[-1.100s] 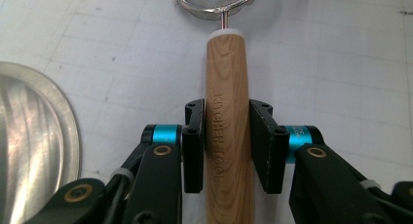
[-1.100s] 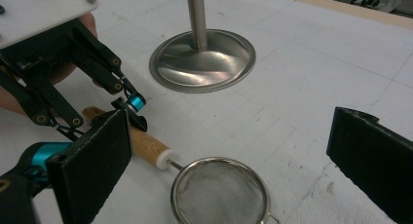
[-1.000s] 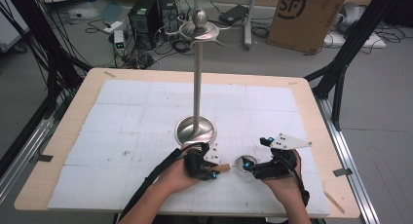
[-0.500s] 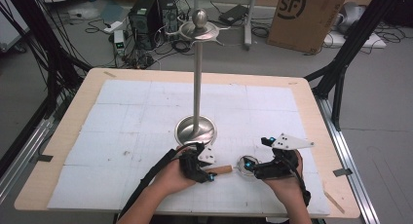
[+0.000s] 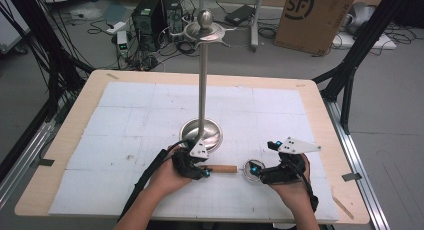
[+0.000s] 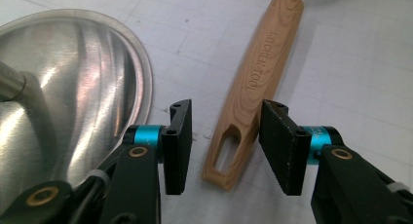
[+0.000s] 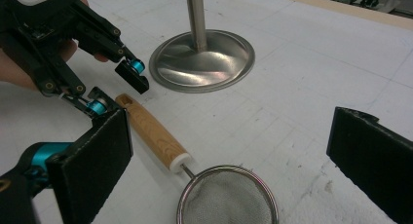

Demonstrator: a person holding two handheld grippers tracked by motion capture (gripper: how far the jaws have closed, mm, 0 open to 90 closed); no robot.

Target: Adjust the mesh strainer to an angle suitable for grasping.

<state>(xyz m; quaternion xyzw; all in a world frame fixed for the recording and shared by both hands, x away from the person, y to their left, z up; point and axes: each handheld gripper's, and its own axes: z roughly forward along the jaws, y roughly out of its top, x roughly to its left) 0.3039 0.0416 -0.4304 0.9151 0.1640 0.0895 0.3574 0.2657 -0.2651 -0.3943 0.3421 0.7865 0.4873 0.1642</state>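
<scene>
Pale wood, with "KITCHEN TOOL" stamped along it, forms the handle of a small round wire-mesh strainer (image 7: 228,197) that lies flat on the white gridded mat (image 5: 125,120) covering the light wooden desk (image 5: 65,135). The strainer sits near the front of the desk, just in front of the round polished steel base of a tall metal stand (image 5: 202,132), whose pole rises to a ball-topped disc with hooks.

The left claw (image 6: 224,146) is open, its two black ribbed jaws set either side of the slotted end of the handle. In the left gripper view there is a gap between the handle and the jaw nearer the stand base; the other jaw lies very close to the wood, and contact cannot be told. The steel base lies just beside that claw.

The right claw (image 7: 229,160) is open wide, its jaws spread well apart on either side of the mesh bowl and touching nothing. In the high view it sits over the bowl end of the strainer, with a hand (image 5: 295,187) behind it near the front edge of the desk.
</scene>
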